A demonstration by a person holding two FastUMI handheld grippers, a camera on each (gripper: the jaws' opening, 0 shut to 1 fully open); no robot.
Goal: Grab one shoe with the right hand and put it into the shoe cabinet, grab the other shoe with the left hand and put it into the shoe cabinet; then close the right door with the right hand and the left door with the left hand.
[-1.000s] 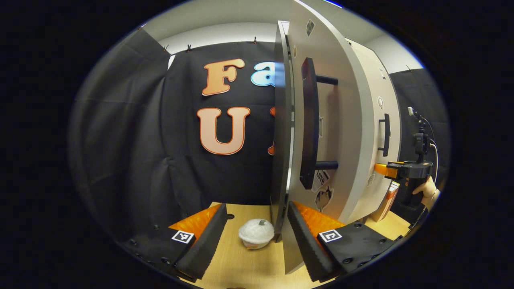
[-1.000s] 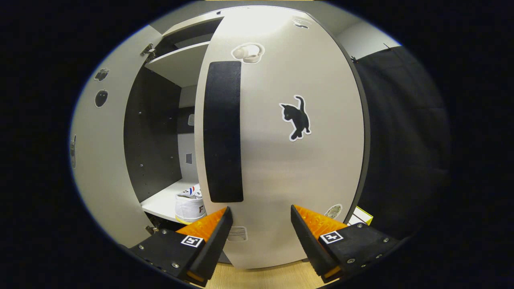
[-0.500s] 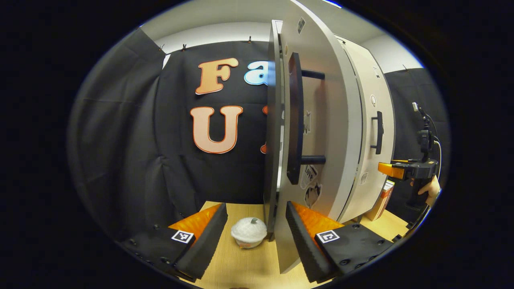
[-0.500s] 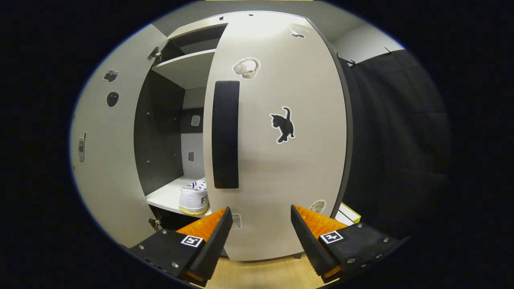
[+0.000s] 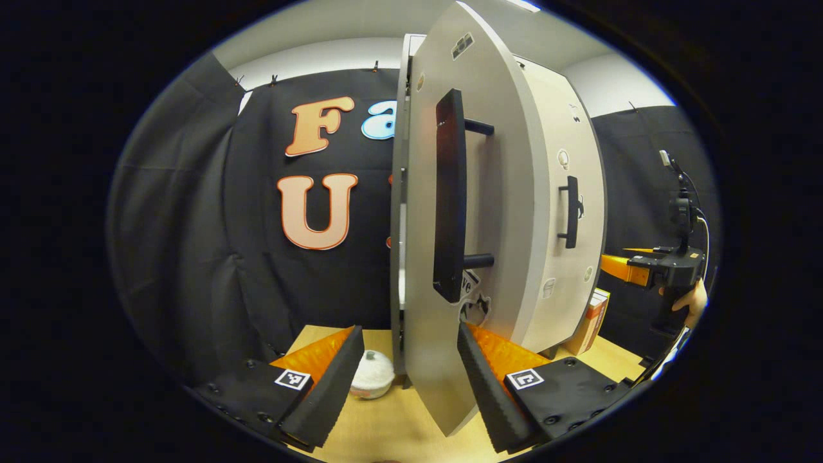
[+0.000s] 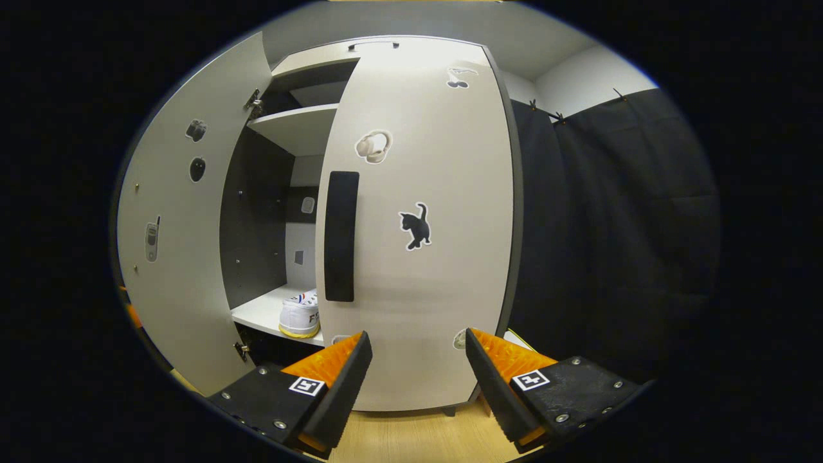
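Observation:
The shoe cabinet's left door (image 5: 501, 212) stands open, close in front of me and nearly edge-on, with its black handle (image 5: 450, 199) facing me. My left gripper (image 5: 408, 379) is open, and the door's lower edge sits between its fingers, near the right one. The right door (image 6: 437, 257) with its handle (image 6: 341, 235) looks shut against the cabinet. My right gripper (image 6: 418, 379) is open a short way in front of it, touching nothing. Through the gap beside the left door (image 6: 180, 244), a white shoe (image 6: 301, 315) rests on the lower shelf. A hand (image 5: 691, 302) holds the right gripper (image 5: 649, 270).
A white round lidded pot (image 5: 373, 382) sits on the wooden floor behind the left door. A box (image 5: 591, 315) leans at the cabinet's right side. Black cloth walls close in the booth on both sides.
My right gripper has drawn back from the right door, which now looks smaller. My left gripper has shifted, so the left door shows more of its face and the pot has slid leftward.

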